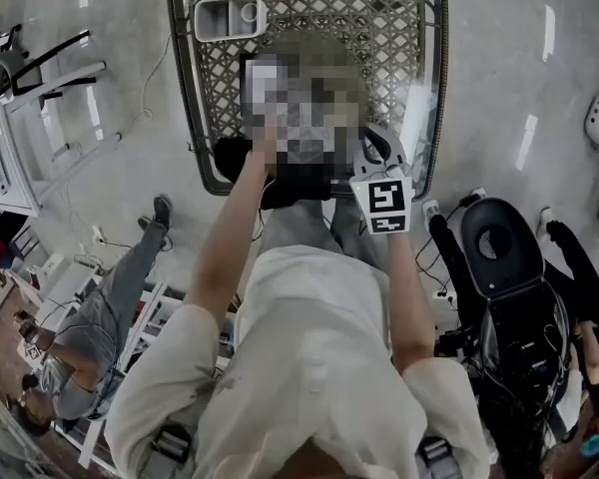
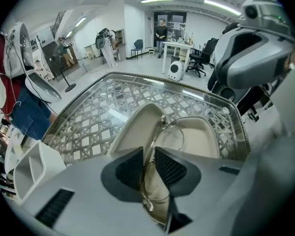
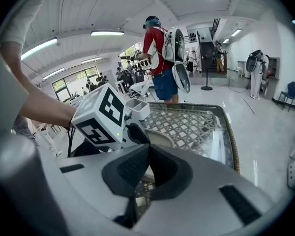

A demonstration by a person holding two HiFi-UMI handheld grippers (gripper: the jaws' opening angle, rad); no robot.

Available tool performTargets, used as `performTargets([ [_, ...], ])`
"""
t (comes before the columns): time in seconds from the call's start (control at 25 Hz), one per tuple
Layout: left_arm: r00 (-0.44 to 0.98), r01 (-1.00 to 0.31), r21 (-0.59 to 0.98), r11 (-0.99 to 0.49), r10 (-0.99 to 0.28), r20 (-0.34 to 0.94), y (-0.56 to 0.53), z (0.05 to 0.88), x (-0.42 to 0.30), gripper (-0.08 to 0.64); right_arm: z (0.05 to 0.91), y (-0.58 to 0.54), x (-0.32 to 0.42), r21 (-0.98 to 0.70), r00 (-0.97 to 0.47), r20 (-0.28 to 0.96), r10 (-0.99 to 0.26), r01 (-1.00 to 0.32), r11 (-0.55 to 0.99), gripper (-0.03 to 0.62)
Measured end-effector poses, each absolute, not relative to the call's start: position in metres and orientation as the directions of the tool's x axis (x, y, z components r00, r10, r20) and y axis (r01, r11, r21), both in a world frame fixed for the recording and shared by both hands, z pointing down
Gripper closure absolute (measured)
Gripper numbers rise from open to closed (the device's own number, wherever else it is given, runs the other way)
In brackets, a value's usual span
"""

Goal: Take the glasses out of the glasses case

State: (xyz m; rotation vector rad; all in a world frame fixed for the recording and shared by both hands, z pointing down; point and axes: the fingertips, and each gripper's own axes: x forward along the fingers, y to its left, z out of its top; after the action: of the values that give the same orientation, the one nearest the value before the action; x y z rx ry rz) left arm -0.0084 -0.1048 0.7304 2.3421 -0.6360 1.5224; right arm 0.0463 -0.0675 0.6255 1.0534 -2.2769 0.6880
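Right, head view: glass-topped woven-lattice worktop (image 1: 379, 28), white two-compartment plastic tray (image 1: 230, 16) at its far-left corner. A mosaic patch covers the middle, and the right hand-held gripper (image 1: 379, 163) sits at its edge. Left gripper view: left hand-held gripper (image 2: 150, 154) pinches the thin gold wire-rimmed glasses (image 2: 154, 188) by one lens. The other lens is over the open beige glasses case (image 2: 206, 139) lying on the worktop; contact unclear. Right gripper view: jaws pressed together on nothing, case just beyond them.
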Motion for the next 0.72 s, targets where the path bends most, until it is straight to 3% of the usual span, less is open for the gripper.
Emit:
performTargets([
  [0.32,0.356,-0.478,0.002,-0.878,-0.192,0.915,-0.098,0.726,-0.007,0.528,0.622,-0.065,0.050,-0.219,-0.548,0.648,-0.529,-0.799,0.560,0.584],
  [0.72,0.368,-0.472,0.005,-0.882,-0.192,0.910,-0.095,0.721,-0.005,0.529,0.621,-0.060,0.053,-0.215,-0.545,0.647,-0.533,-0.801,0.558,0.584],
])
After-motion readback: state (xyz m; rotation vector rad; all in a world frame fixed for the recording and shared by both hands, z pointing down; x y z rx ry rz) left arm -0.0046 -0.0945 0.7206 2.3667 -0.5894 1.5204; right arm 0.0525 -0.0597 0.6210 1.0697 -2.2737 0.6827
